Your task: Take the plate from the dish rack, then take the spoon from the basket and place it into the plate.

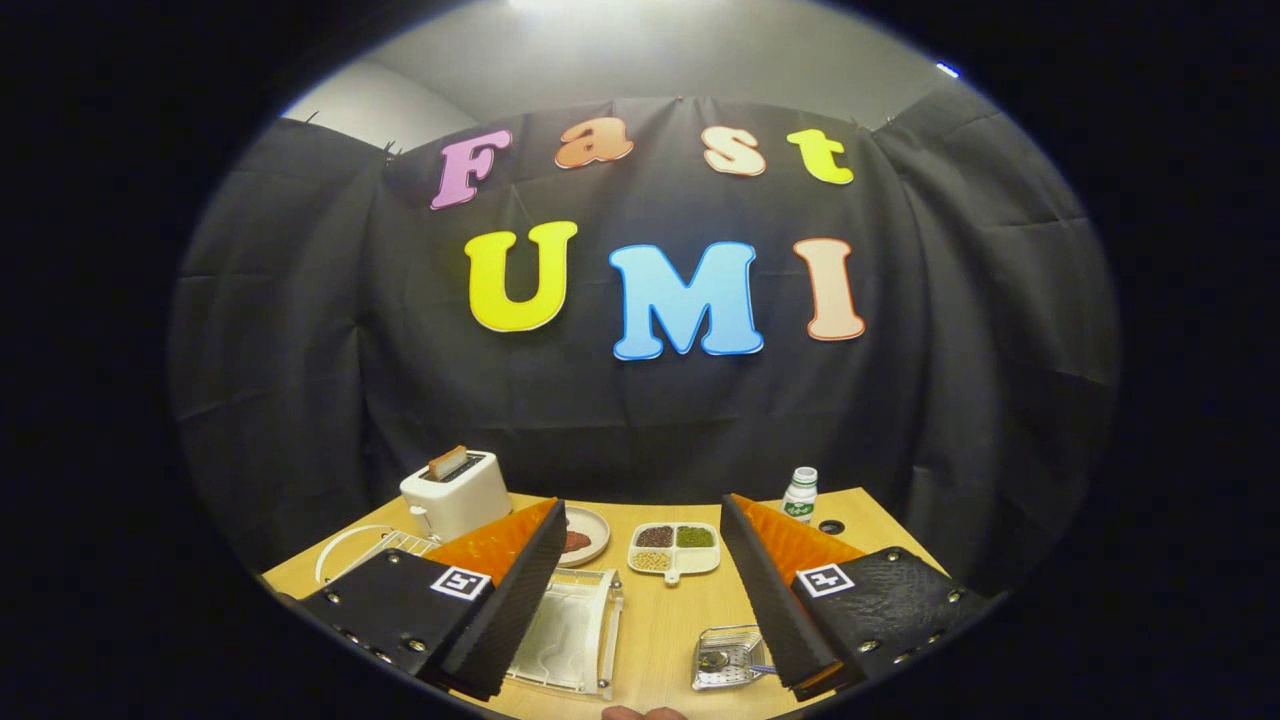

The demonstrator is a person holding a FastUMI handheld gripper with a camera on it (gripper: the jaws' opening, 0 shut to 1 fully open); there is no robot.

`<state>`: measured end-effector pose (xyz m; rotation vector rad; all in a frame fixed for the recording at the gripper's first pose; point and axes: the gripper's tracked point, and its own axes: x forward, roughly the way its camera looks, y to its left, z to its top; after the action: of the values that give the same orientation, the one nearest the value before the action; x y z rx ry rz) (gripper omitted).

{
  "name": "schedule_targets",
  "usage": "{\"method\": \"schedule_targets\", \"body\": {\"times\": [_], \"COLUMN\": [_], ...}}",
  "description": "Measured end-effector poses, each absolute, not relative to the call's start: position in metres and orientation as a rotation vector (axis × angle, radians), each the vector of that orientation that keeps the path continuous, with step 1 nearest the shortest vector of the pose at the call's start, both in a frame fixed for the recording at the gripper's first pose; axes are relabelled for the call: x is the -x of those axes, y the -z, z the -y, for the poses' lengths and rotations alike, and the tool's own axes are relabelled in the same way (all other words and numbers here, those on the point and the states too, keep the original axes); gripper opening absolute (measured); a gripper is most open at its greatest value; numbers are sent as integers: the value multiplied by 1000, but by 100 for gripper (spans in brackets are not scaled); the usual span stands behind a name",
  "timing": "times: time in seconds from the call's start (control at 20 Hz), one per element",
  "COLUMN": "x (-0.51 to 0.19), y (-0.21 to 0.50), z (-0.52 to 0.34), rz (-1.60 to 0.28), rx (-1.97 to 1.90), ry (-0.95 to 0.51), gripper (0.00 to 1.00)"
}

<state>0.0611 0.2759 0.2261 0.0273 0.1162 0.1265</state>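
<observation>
My gripper (pixel 641 503) is held above the near edge of the wooden table (pixel 660 610), open, with a wide gap and nothing between its fingers. A white plate (pixel 342 543) stands on edge in a white wire dish rack (pixel 405 545) to the left, partly hidden behind the left finger (pixel 500 590). A small metal mesh basket (pixel 728 658) sits just inside the right finger (pixel 770 600), low and close to me. In it lies a metal spoon (pixel 716 661), its handle running under that finger.
A clear plastic tray (pixel 572 630) lies beside the left finger. Beyond are a white toaster (pixel 455 493) with toast, a small dish of brown food (pixel 585 535), a divided dish of beans (pixel 675 548) and a white bottle (pixel 800 493). A fingertip (pixel 645 712) shows nearest me.
</observation>
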Motion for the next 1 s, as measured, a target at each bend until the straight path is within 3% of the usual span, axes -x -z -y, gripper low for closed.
{"method": "schedule_targets", "body": {"times": [0.55, 1.0], "x": [-85, -99], "y": [-160, -103], "z": [-347, -356], "rz": [-604, -929], "rx": [-104, -130], "ry": [-227, -128], "gripper": [96, 97]}}
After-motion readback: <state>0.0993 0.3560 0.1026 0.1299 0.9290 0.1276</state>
